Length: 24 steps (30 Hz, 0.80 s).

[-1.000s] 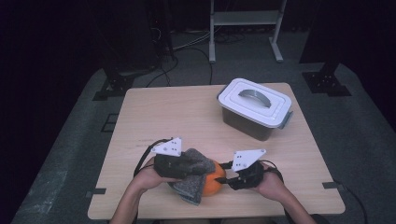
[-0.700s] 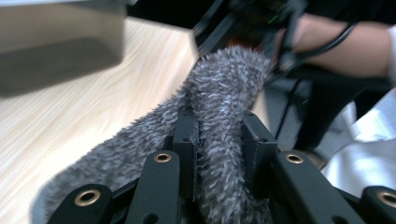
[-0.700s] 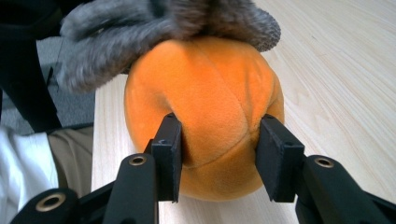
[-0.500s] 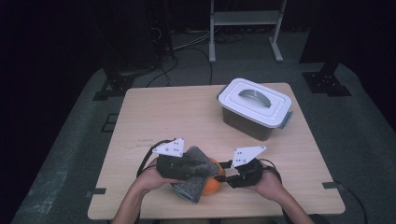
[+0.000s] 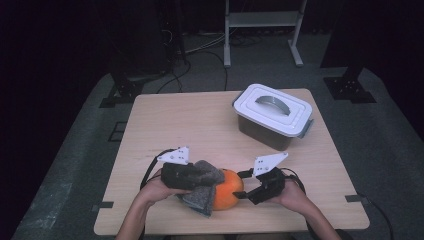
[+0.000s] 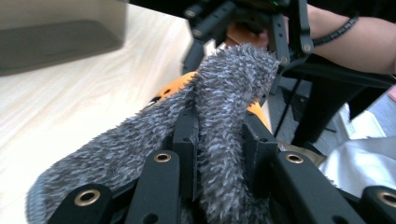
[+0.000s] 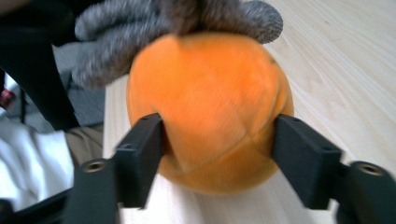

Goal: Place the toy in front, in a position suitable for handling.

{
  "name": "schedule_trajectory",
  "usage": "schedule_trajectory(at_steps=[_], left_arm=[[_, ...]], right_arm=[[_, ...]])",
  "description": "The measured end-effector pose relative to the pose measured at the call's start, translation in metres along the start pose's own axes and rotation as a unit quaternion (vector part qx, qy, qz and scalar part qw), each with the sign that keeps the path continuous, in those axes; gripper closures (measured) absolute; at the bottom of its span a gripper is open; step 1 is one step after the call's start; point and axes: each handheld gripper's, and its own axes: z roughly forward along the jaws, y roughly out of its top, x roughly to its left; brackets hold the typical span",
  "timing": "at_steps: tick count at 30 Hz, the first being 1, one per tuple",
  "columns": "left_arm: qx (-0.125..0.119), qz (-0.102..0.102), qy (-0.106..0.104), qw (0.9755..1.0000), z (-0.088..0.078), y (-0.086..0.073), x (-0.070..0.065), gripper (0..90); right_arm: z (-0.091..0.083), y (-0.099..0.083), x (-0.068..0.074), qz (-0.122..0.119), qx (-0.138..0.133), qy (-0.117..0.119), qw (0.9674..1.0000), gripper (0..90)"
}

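A soft orange ball (image 5: 229,196) rests on the wooden table (image 5: 190,125) near its front edge. A grey fuzzy cloth (image 5: 201,181) drapes over the ball's left side and top. My left gripper (image 5: 194,176) is shut on a fold of the cloth (image 6: 224,93), with the ball (image 6: 173,87) peeking out behind it. My right gripper (image 5: 245,192) comes in from the right. Its jaws have just been opening and now flank the ball (image 7: 210,107) without squeezing it. The right gripper (image 7: 219,129) stands open, with the cloth (image 7: 140,28) lying above the ball.
A white lidded storage box (image 5: 272,115) with a grey handle stands at the table's back right. Bare tabletop stretches across the left and middle. Dark floor, cables and a metal stand lie beyond the far edge.
The right gripper's jaws have spread apart around the orange ball. The cloth and left gripper have barely shifted; both hands stay in place.
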Motion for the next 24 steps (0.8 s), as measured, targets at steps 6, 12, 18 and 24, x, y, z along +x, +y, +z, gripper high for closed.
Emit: schedule_trajectory(at_steps=[6,12,18,24], left_arm=[[0.011,0.014,-0.022,0.9996,0.015,0.006,-0.008,70.1],[0.017,0.036,-0.021,0.999,0.023,0.014,-0.017,70.2],[0.006,0.02,-0.01,0.9997,0.012,0.006,-0.007,70.6],[-0.009,-0.004,-0.006,0.9999,0.001,-0.009,0.005,70.6]], right_arm=[[0.007,0.0,0.003,0.005,0.005,0.011,0.9999,27.4],[0.009,0.001,0.012,-0.029,0.011,-0.001,0.9995,39.4],[0.003,-0.001,0.008,-0.04,0.007,-0.007,0.9991,48.0],[-0.001,-0.005,0.004,-0.047,0.011,-0.011,0.9988,48.6]])
